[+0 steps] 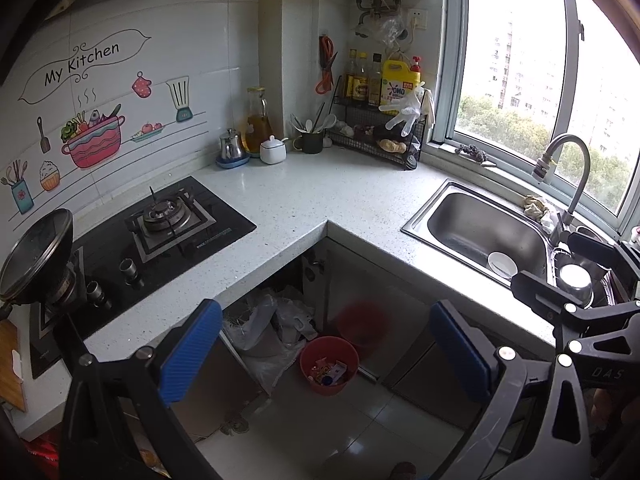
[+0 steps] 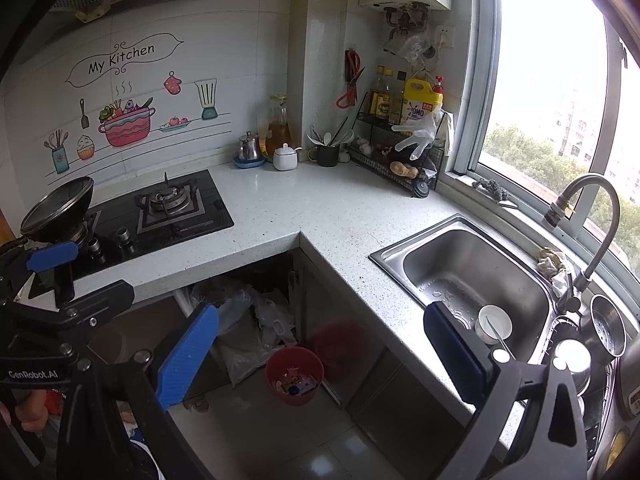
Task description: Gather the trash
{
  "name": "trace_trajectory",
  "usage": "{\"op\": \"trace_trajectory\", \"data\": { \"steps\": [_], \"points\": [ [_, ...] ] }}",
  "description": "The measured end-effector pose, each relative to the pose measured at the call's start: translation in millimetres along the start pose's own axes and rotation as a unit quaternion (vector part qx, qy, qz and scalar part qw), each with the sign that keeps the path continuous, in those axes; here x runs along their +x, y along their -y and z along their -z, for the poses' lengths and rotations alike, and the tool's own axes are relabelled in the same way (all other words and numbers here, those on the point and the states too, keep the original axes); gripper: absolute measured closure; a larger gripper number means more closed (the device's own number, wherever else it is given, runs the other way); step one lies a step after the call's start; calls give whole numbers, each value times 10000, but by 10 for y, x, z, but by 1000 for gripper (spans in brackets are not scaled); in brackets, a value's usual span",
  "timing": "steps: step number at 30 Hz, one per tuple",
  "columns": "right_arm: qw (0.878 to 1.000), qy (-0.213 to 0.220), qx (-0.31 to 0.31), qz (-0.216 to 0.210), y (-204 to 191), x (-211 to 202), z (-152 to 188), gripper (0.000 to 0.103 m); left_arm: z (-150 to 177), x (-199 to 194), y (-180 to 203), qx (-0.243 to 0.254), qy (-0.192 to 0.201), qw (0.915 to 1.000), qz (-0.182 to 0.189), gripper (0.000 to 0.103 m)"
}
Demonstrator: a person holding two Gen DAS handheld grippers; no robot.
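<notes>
Both the left gripper (image 1: 326,350) and the right gripper (image 2: 320,354) hang spread and empty above the small red plastic bin (image 1: 329,364), which already holds wrappers; the speckled white countertop (image 1: 304,204) beside it looks bare, so collecting seems nearly finished.

Both wrist views look down from high, side by side, sharing the corner counter (image 1: 304,200) and bin (image 2: 295,374).

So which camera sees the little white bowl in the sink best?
The right wrist view: the white bowl shows whole, with a utensil resting in it. In the left wrist view the bowl is partly hidden behind the other tool's black arm.
</notes>
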State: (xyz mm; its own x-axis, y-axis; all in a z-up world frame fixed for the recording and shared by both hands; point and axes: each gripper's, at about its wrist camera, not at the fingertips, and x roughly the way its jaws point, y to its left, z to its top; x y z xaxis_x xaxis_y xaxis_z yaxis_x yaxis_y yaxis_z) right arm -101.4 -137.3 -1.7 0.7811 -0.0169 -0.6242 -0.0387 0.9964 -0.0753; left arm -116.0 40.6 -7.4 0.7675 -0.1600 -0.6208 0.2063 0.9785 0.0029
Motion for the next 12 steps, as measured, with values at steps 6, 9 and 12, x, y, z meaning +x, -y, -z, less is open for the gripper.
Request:
{"op": "trace_trajectory", "data": {
  "steps": [6,9,12],
  "points": [
    [10000,-18,-4,34,-18,6,-7,1,5,7,-4,-49,-34,10000,3,0],
    [10000,-16,-1,42,-25,1,-2,1,11,2,16,-26,-34,10000,54,0],
    [10000,-42,5,59,-38,3,8,1,9,19,45,14,-65,9999,78,0]
  ]
}}
